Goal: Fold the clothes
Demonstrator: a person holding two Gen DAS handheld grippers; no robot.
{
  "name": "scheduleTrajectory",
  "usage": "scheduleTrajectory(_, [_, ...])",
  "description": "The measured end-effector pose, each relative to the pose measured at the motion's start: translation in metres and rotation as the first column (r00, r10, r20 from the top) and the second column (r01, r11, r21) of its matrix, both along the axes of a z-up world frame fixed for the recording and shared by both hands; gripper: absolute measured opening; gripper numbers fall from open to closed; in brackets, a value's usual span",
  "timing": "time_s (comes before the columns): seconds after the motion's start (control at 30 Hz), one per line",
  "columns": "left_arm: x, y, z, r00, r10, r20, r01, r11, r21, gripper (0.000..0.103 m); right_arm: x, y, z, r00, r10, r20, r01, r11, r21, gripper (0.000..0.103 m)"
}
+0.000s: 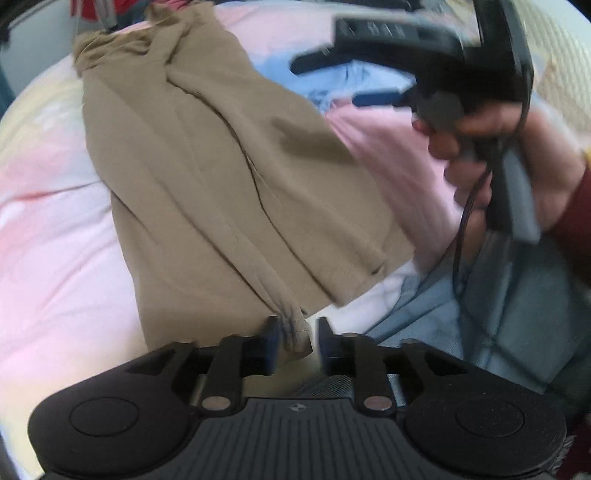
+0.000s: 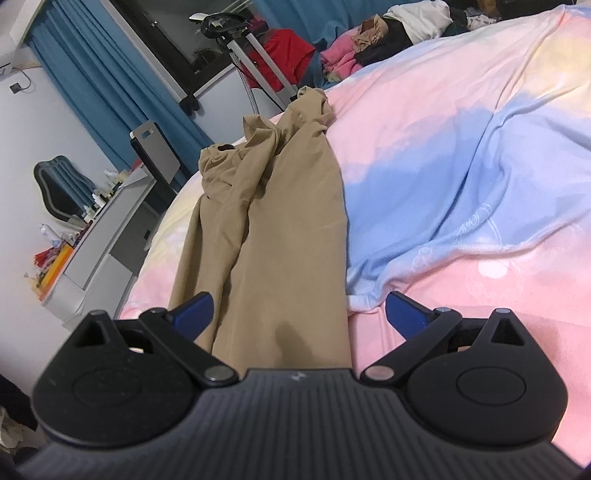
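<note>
Tan garment [image 1: 221, 177] spread lengthwise on pink-and-blue bedspread [image 2: 461, 155], far end bunched near bed edge. Left tool [image 1: 295, 328] narrowed onto gathered near hem, cloth pinched between fingers. Right tool [image 2: 299, 314] spread wide, blue-padded fingers [image 2: 194, 312] straddling garment, gripping nothing. In left view, right tool blurred, held by hand [image 1: 517, 162] in dark red sleeve, seemingly above bedspread. Clothes pile [image 2: 388, 33] at far side of bed.
</note>
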State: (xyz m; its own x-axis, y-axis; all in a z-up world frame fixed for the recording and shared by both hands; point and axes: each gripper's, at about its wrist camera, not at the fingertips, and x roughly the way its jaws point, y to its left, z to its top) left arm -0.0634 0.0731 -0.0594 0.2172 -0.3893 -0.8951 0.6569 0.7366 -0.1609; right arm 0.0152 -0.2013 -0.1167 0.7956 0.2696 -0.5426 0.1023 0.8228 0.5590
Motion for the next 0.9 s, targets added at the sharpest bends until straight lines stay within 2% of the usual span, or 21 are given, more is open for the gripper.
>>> scheduleTrajectory(0.03, [0.004,0.007,0.004,0.999,0.035,-0.009,-0.035,0.999,-0.038,0.068,0.000,-0.001,0.000,1.000,0.000,-0.003,0.000,1.000,0.007,0.101])
scheduleTrajectory(0.07, [0.008,0.016,0.006,0.997,0.082,-0.008,-0.082,0.994,-0.077,0.073,0.001,-0.002,-0.001,1.000,0.001,-0.007,0.000,1.000,0.014,0.101])
scheduleTrajectory(0.1, [0.013,0.025,0.009,0.992,0.129,-0.009,-0.129,0.985,-0.115,0.074,0.001,-0.002,-0.001,1.000,0.001,-0.012,-0.001,1.000,0.022,0.101])
scheduleTrajectory(0.17, [0.022,0.043,0.014,0.975,0.221,-0.017,-0.220,0.957,-0.191,0.081,0.000,-0.005,-0.003,1.000,0.002,-0.025,-0.001,0.999,0.037,0.101])
scheduleTrajectory(0.27, [0.038,0.069,0.018,0.930,0.364,-0.046,-0.361,0.886,-0.292,0.084,-0.004,-0.009,-0.006,0.999,0.002,-0.049,0.001,0.998,0.058,0.100])
scheduleTrajectory(0.37, [0.058,0.088,0.004,0.859,0.497,-0.120,-0.507,0.798,-0.325,0.084,-0.007,-0.014,-0.010,0.997,0.002,-0.072,0.004,0.997,0.079,0.100])
scheduleTrajectory(0.4, [0.064,0.090,0.000,0.847,0.516,-0.125,-0.528,0.790,-0.311,0.084,-0.008,-0.015,-0.011,0.997,0.002,-0.080,0.005,0.996,0.086,0.100])
scheduleTrajectory(0.5, [0.074,0.088,-0.009,0.819,0.568,-0.077,-0.570,0.793,-0.216,0.085,-0.014,-0.014,-0.015,0.994,0.015,-0.112,-0.003,0.995,0.104,0.100])
scheduleTrajectory(0.6, [0.077,0.079,-0.024,0.816,0.562,-0.134,-0.578,0.795,-0.185,0.085,-0.022,-0.007,-0.020,0.986,0.044,-0.158,-0.025,0.992,0.120,0.100])
scheduleTrajectory(0.73, [0.079,0.065,-0.040,0.831,0.505,-0.231,-0.547,0.819,-0.175,0.084,-0.034,0.003,-0.027,0.972,0.084,-0.218,-0.053,0.988,0.143,0.101])
scheduleTrajectory(0.9, [0.074,0.042,-0.048,0.878,0.415,-0.238,-0.459,0.871,-0.174,0.083,-0.049,0.016,-0.035,0.948,0.134,-0.290,-0.086,0.981,0.174,0.103])
